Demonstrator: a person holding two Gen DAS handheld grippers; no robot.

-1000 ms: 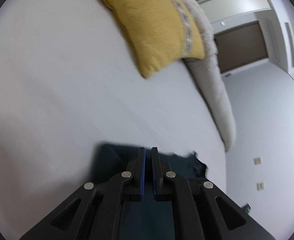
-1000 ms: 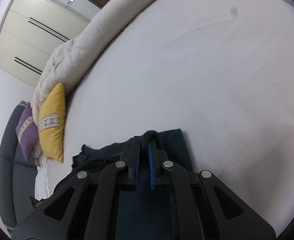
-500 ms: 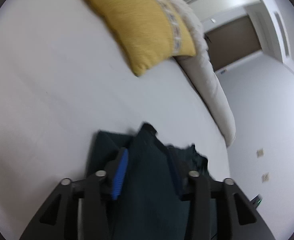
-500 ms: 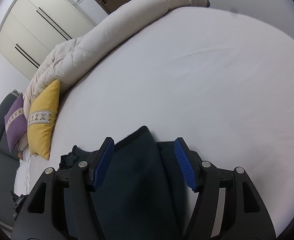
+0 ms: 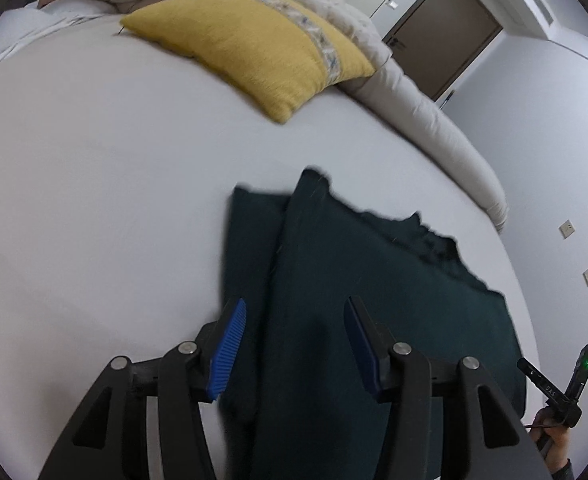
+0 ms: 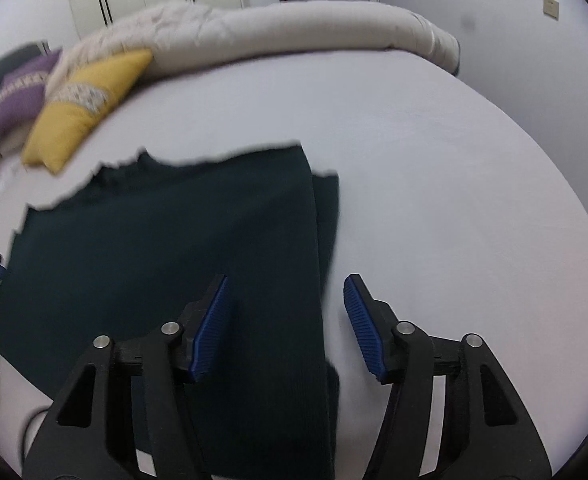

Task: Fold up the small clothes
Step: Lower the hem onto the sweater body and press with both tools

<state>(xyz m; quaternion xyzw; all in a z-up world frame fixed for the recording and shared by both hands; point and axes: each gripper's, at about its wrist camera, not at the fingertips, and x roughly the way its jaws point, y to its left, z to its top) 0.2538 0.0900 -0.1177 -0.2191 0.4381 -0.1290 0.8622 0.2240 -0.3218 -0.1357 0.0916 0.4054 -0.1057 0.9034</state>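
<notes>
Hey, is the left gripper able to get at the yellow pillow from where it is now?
Probably yes. The left gripper is open over the dark garment, and only bare white sheet lies between it and the yellow pillow. Nothing blocks the way, though it looks like a long reach.

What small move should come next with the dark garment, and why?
Probably bring both grippers back down to the near edge of the dark garment for another fold. The left hand-held gripper and right hand-held gripper are both open, holding nothing. The garment lies on the white bed with one layer doubled over, a strip of the lower layer showing at its side, and it is still wide.
</notes>
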